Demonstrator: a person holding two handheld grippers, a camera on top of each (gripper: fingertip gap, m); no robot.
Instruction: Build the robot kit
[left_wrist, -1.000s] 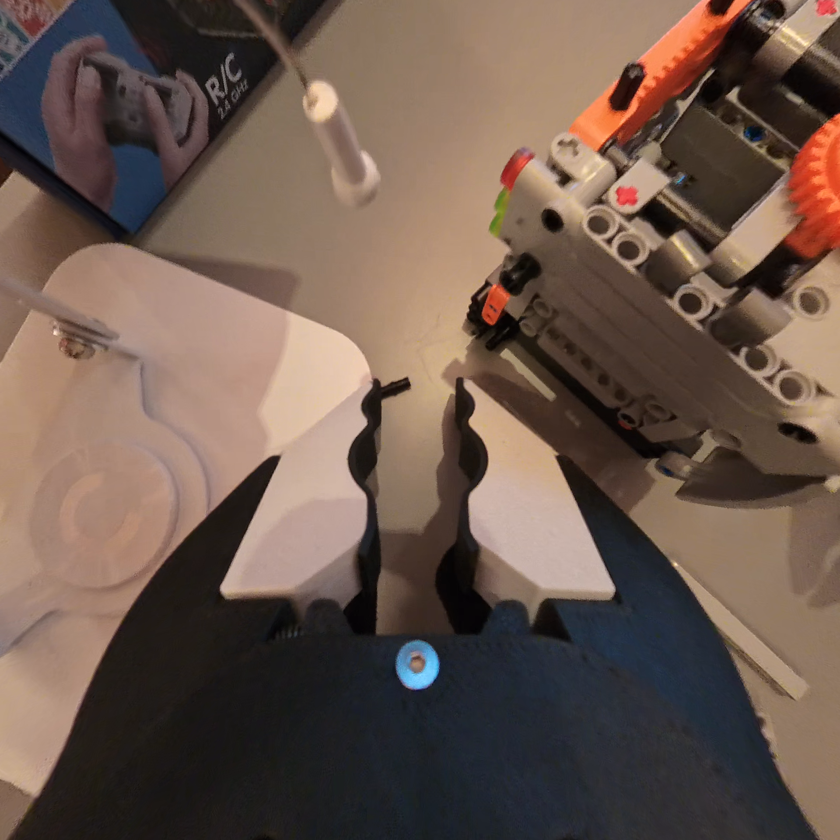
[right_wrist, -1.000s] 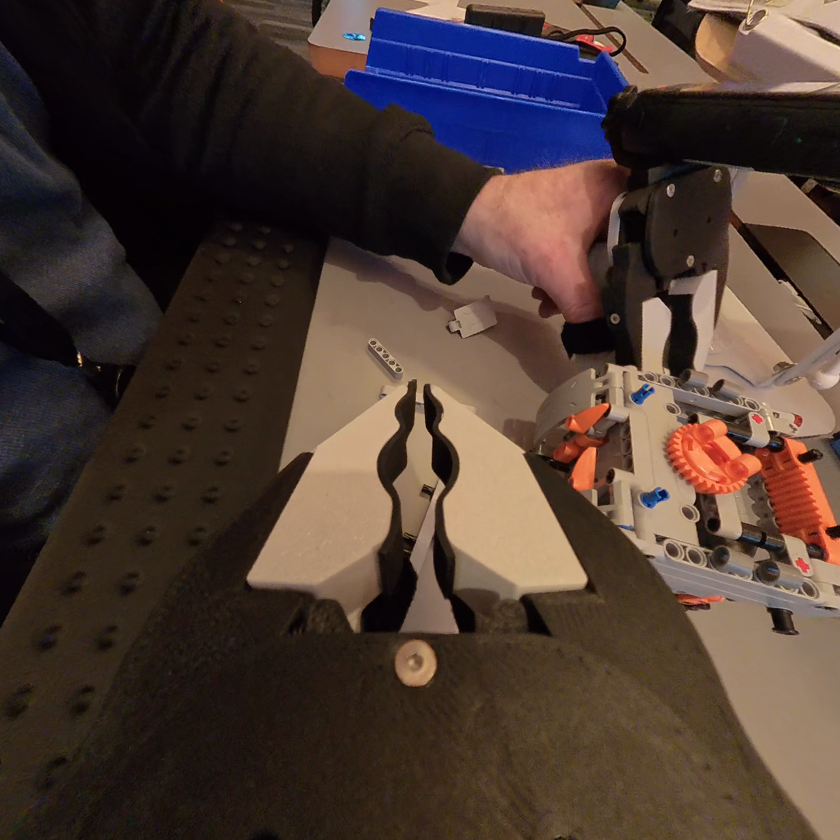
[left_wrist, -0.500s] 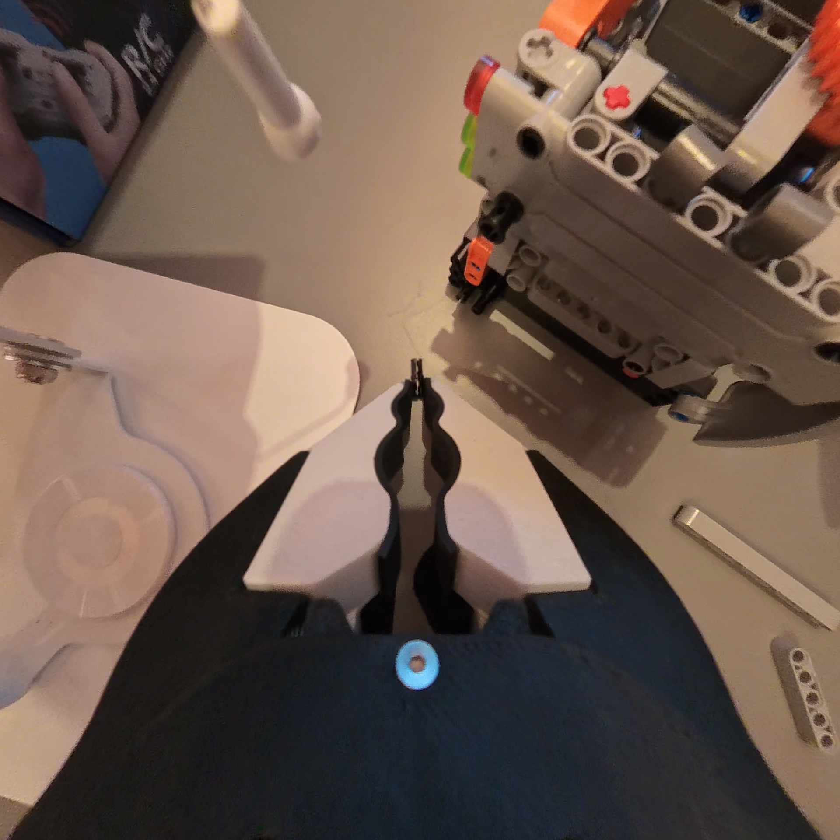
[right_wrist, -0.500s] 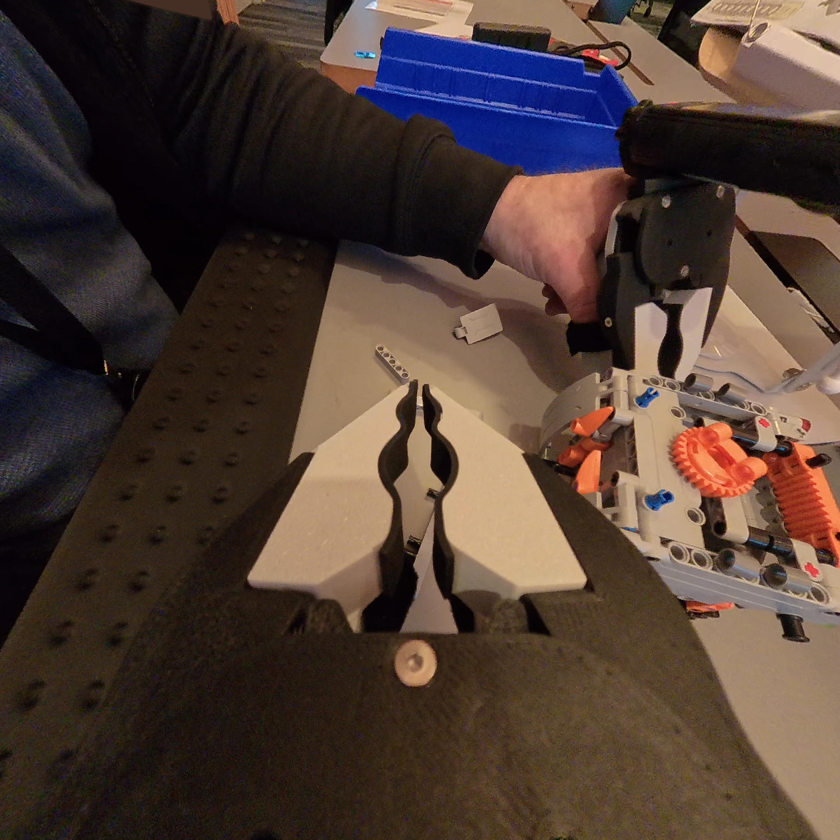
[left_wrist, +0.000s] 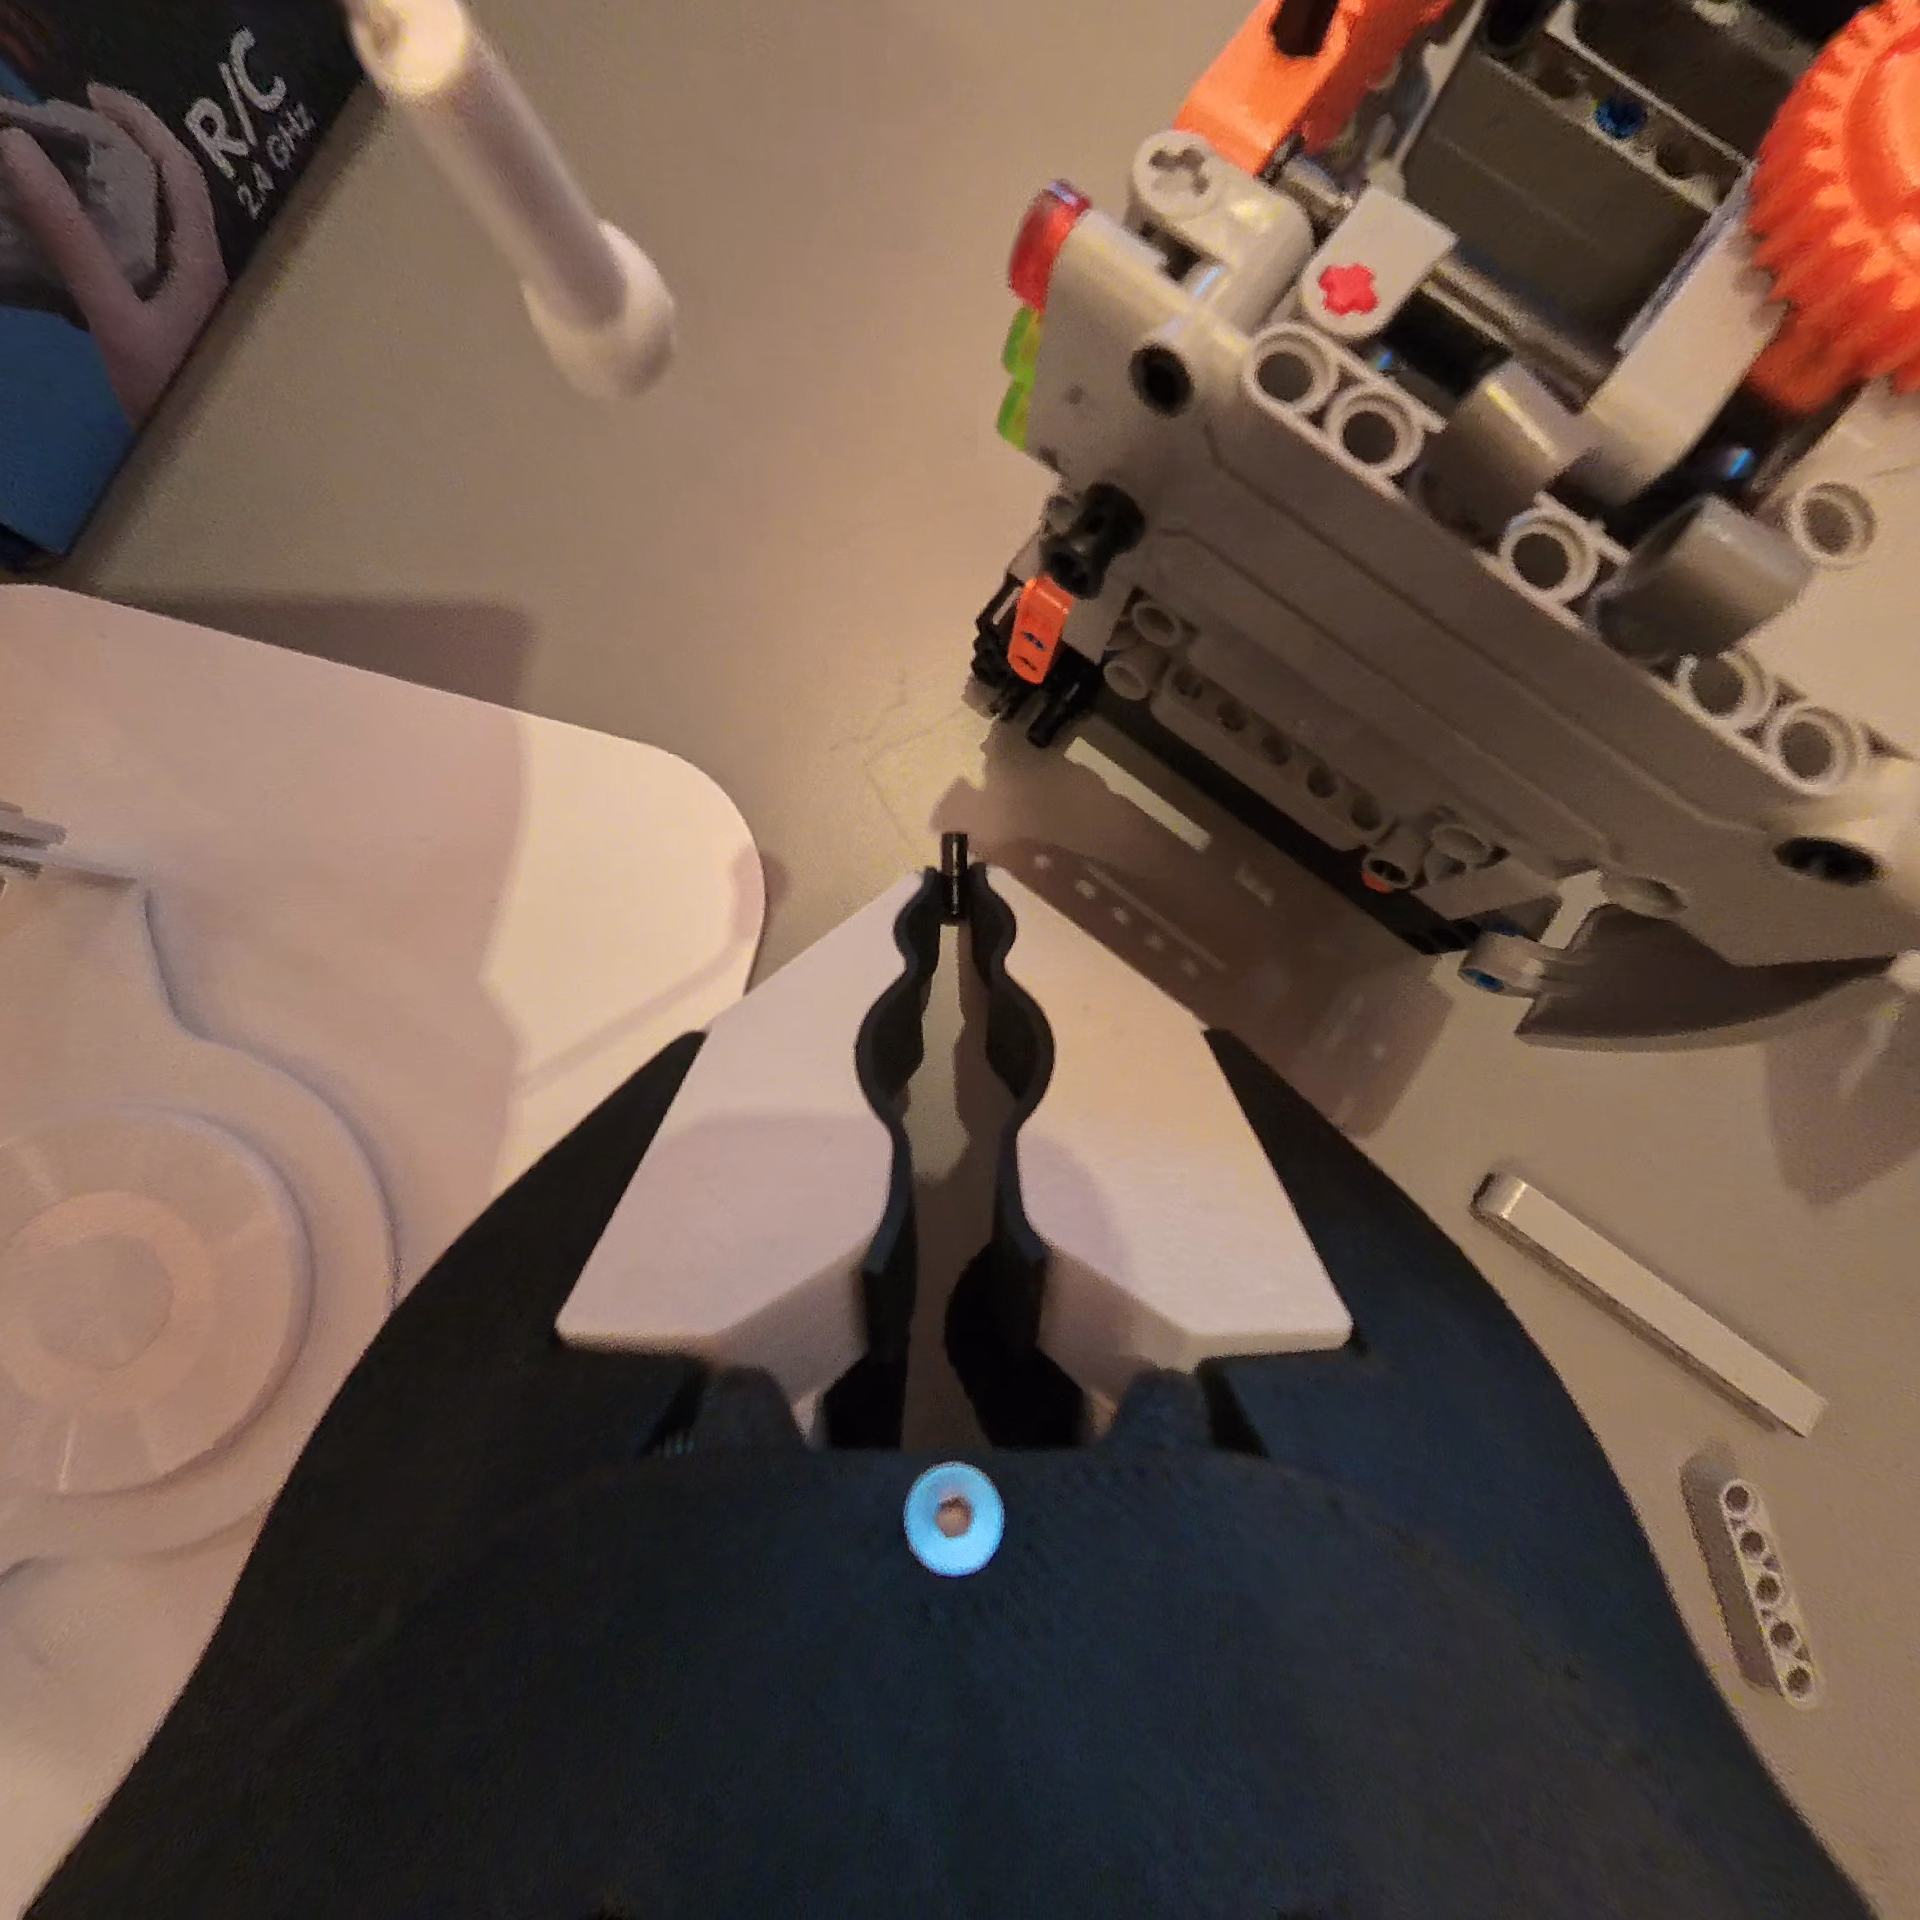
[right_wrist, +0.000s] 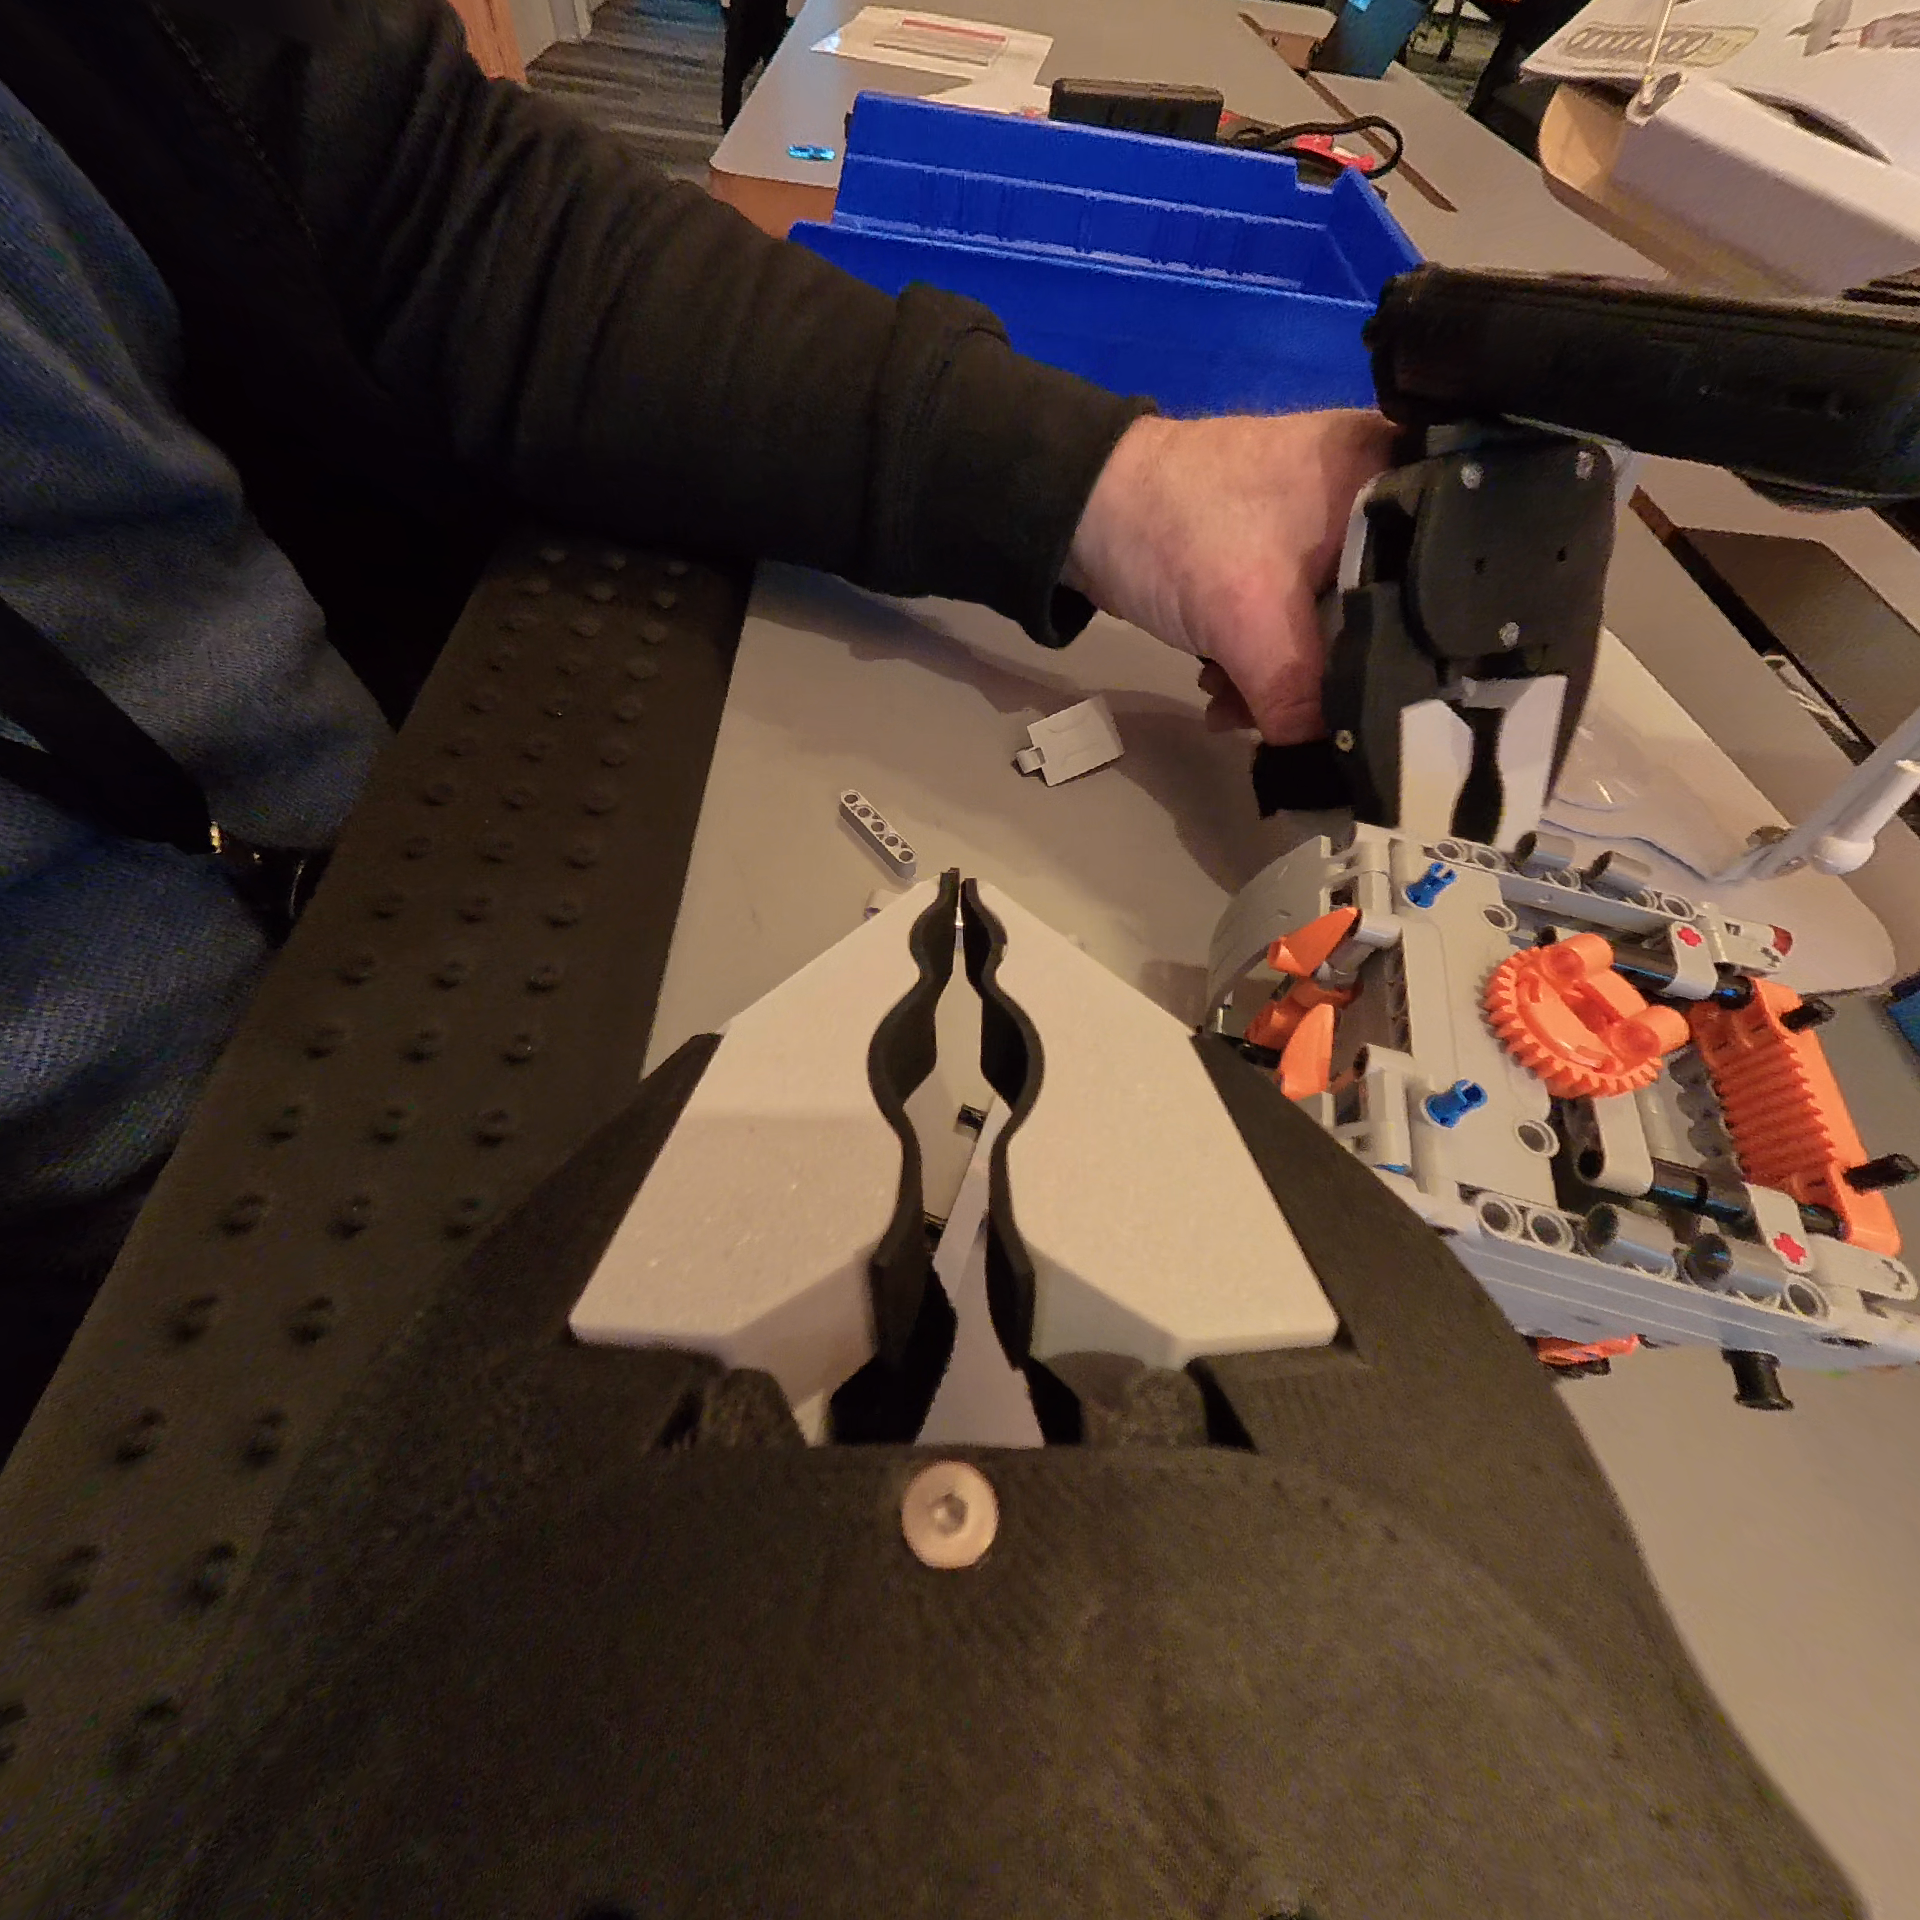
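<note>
My left gripper (left_wrist: 954, 896) is shut on a small black pin (left_wrist: 954, 868) that sticks out past its tips, just above the grey table. The pin points toward a grey, black and orange brick-built vehicle (left_wrist: 1455, 540), a short way ahead to the right. In the right wrist view, a hand (right_wrist: 1216, 561) holds the left gripper (right_wrist: 1475, 821) over the far edge of the vehicle (right_wrist: 1538, 1091). My right gripper (right_wrist: 958, 899) is shut, to the left of the vehicle. A white strip (right_wrist: 971, 1299) shows in the gap between its fingers; I cannot tell whether it is held.
A white moulded base (left_wrist: 312, 935) lies left of the left gripper, with a white rod (left_wrist: 540, 239) above it and a printed box (left_wrist: 104, 260) behind. A long pale beam (left_wrist: 1642, 1299) and a short holed beam (left_wrist: 1756, 1579) lie on the right. A blue bin (right_wrist: 1101, 260) stands at the back. The gap from one gripper's tips to the other's is roughly 20 cm.
My left gripper was open with the black pin beside its left fingertip; it has closed on the pin, which now points forward. The right gripper has barely moved.
</note>
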